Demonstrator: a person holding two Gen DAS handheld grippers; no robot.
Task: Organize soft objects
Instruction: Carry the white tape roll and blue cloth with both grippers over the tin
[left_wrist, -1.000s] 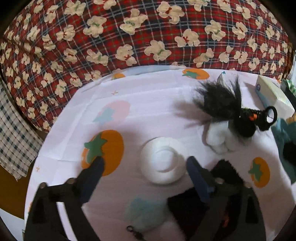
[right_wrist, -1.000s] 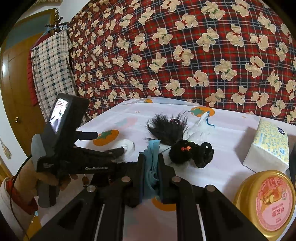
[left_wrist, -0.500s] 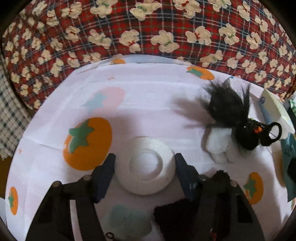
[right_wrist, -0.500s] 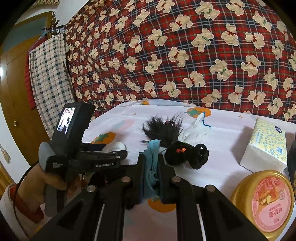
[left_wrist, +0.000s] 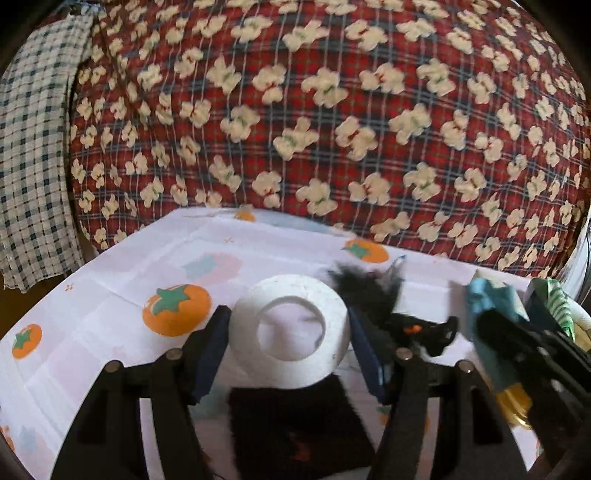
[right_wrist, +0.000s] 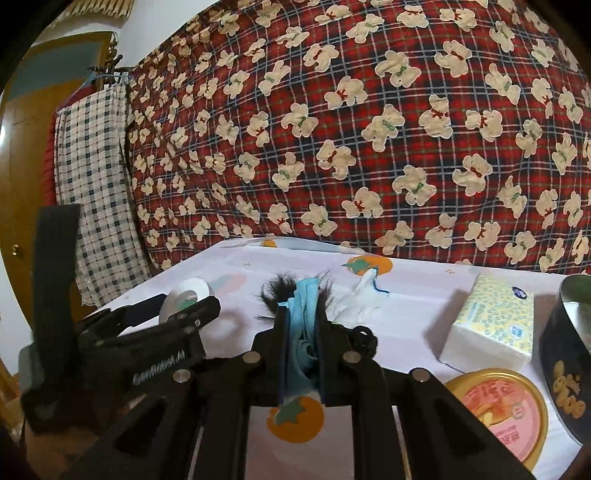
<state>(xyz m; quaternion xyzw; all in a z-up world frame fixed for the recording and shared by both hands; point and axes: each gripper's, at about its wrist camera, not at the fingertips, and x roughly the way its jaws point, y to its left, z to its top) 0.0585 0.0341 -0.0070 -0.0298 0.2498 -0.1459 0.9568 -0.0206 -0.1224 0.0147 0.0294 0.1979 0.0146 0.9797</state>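
Note:
My left gripper (left_wrist: 290, 332) is shut on a white ring (left_wrist: 295, 373), its pads pressing both sides, and holds it tilted above the tablecloth. Below it lies a black furry piece (left_wrist: 295, 424). A black fluffy pompom (left_wrist: 369, 291) and a black scrunchie (left_wrist: 424, 332) lie just to the right. My right gripper (right_wrist: 302, 321) is shut on a folded blue cloth (right_wrist: 303, 306) that sticks up between its fingers. From the right wrist view the left gripper (right_wrist: 184, 306) with the white ring (right_wrist: 188, 291) is at the left. A white fluffy item (right_wrist: 358, 299) lies behind the scrunchie (right_wrist: 364, 339).
A tissue pack (right_wrist: 491, 325), a yellow lid with a pink label (right_wrist: 498, 406) and a dark round tin (right_wrist: 569, 350) stand at the right. The table has a white cloth printed with orange fruit (left_wrist: 177, 310). A red plaid blanket (left_wrist: 332, 110) rises behind it.
The left gripper's jaws came in around the white ring, gripped it and lifted it off the cloth, tilting it. The right gripper kept the blue cloth and hardly moved.

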